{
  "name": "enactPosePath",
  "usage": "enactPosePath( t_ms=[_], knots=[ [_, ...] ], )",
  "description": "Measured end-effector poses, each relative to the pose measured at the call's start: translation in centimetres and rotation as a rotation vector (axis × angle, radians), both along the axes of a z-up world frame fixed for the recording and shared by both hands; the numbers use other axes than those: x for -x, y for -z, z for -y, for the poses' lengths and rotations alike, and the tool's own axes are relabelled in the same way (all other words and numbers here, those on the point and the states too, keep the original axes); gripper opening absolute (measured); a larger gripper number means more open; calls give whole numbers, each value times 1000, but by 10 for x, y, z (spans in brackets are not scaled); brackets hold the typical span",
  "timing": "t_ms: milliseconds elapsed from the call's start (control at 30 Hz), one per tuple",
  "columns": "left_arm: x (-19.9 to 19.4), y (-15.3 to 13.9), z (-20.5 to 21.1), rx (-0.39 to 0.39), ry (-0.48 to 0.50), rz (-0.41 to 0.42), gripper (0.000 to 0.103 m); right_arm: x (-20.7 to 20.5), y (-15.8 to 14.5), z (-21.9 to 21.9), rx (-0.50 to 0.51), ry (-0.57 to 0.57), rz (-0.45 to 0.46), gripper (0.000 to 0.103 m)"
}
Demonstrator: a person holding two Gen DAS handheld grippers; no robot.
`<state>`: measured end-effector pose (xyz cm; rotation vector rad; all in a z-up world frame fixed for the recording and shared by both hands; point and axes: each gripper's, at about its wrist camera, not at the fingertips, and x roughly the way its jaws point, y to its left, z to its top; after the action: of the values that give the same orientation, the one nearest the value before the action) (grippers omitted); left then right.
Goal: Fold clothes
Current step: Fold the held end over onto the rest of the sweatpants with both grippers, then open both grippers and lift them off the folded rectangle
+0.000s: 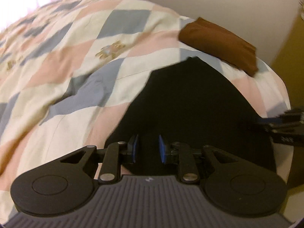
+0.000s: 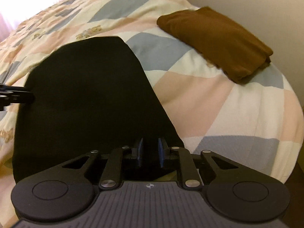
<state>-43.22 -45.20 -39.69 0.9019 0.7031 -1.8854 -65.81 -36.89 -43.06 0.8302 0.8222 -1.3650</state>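
Black garment (image 2: 89,102) lies flat on the bed's quilt (image 2: 218,102), near its right edge; brown folded garment (image 2: 214,41) sits beyond, by the far right corner. Risk: your pads snag quilt along with cloth, dragging both. Left gripper (image 1: 147,148) and right gripper (image 2: 150,153) hover over its near hem, jaws narrowly parted, holding nothing visible.

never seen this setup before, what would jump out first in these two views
The black garment dominates, spread flat on the patchwork quilt right ahead of both grippers. Beyond it, near the bed's far right edge by the wall, sits a folded brown garment. The left gripper and right gripper each show a gap between their blue pads, low over the near edge of the black cloth.
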Motion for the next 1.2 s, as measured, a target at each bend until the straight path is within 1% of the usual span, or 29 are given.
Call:
enactPosePath(
  t_ms=[67, 133, 200, 233, 300, 333, 367, 433, 500, 567, 600, 633, 667, 733, 767, 800, 833, 867, 900, 933, 967, 1033, 1067, 1100, 1133, 1200],
  knots=[
    [0, -9, -11, -23, -27, -9, 18, 1, -11, 4, -8, -12, -19, 19],
    [0, -19, -22, -47, -53, -18, 17, 0, -28, 2, 11, -37, -20, 22],
    [0, -28, -34, -70, -80, -27, 17, 3, -45, -2, 26, -73, 18, 22],
    [0, -32, -39, -82, -93, -32, 17, 4, -47, -4, 20, -106, 35, 22],
    [3, -40, -54, -106, -122, -42, 17, 5, -47, -7, 5, -180, 62, 22],
    [13, -38, -67, -116, -146, -37, 17, 5, -47, -9, -2, -217, 76, 22],
    [24, -32, -75, -118, -180, -11, 18, 5, -41, -9, -14, -264, 81, 22],
    [45, -20, -89, -123, -246, 40, 22, 8, -19, -6, -53, -368, 70, 21],
    [66, -9, -104, -127, -313, 92, 24, 14, -1, -2, -71, -455, 68, 20],
    [84, -2, -115, -132, -387, 135, 25, 24, -8, 5, -75, -483, 121, 21],
    [86, -11, -115, -138, -438, 132, 25, 28, -17, 5, -60, -497, 138, 22],
    [86, -21, -115, -146, -480, 112, 26, 33, -28, 5, -42, -512, 151, 25],
    [87, -33, -118, -154, -509, 92, 28, 38, -38, 5, -23, -527, 163, 34],
    [89, -56, -124, -164, -566, 65, 32, 47, -57, 4, -11, -537, 174, 41],
    [92, -68, -128, -161, -593, 79, 38, 52, -66, 3, -15, -536, 187, 42],
    [94, -79, -134, -166, -620, 88, 51, 57, -75, 2, -20, -531, 206, 44],
    [96, -90, -141, -173, -649, 87, 56, 60, -84, 2, -30, -527, 222, 52],
    [98, -101, -148, -175, -674, 86, 67, 63, -93, 1, -41, -522, 238, 59],
    [102, -110, -155, -175, -687, 94, 73, 67, -102, -1, -43, -518, 247, 59],
    [108, -119, -161, -171, -697, 107, 74, 71, -112, -3, -41, -514, 255, 60],
    [115, -129, -168, -160, -702, 127, 76, 73, -122, -5, -41, -514, 258, 64],
    [126, -147, -181, -140, -713, 147, 82, 77, -140, -9, -38, -519, 253, 69],
    [130, -155, -187, -132, -722, 144, 88, 79, -148, -12, -32, -522, 249, 71],
    [134, -164, -192, -123, -734, 138, 90, 80, -156, -16, -25, -525, 245, 73],
    [138, -172, -196, -114, -744, 133, 90, 81, -163, -19, -18, -528, 241, 76],
    [144, -185, -202, -100, -759, 129, 92, 83, -178, -25, -5, -534, 233, 78]
  ],
)
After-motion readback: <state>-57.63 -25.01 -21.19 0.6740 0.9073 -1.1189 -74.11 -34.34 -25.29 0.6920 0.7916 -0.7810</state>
